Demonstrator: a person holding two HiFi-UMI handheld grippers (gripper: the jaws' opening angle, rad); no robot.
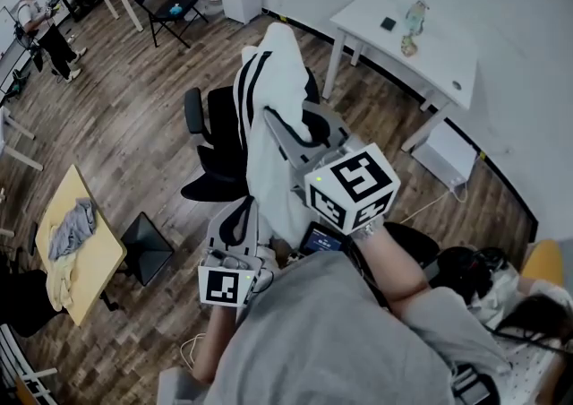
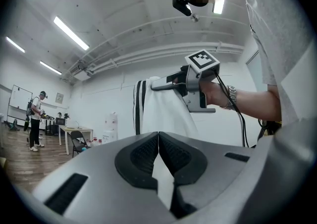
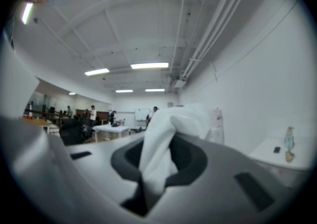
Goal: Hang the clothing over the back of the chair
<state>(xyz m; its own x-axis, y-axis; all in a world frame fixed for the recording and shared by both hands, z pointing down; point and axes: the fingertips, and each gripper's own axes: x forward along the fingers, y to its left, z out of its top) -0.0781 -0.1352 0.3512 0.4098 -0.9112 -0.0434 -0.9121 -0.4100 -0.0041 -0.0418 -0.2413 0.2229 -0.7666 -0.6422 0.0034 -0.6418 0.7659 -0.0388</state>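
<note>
the left gripper [image 1: 236,219] sits low, close to the person's body, its jaws clenched on a lower edge of the clothing [image 1: 269,125], probably to keep the cloth spread. the right gripper [image 1: 285,130], higher up, has its jaws grasping a bunched fold near the top, likely so the garment can clear the back of the chair [image 1: 213,139]. the clothing hangs between both grippers above the black chair, apparently not yet draped. it is white, soft and creased, with black stripes down one side.
</note>
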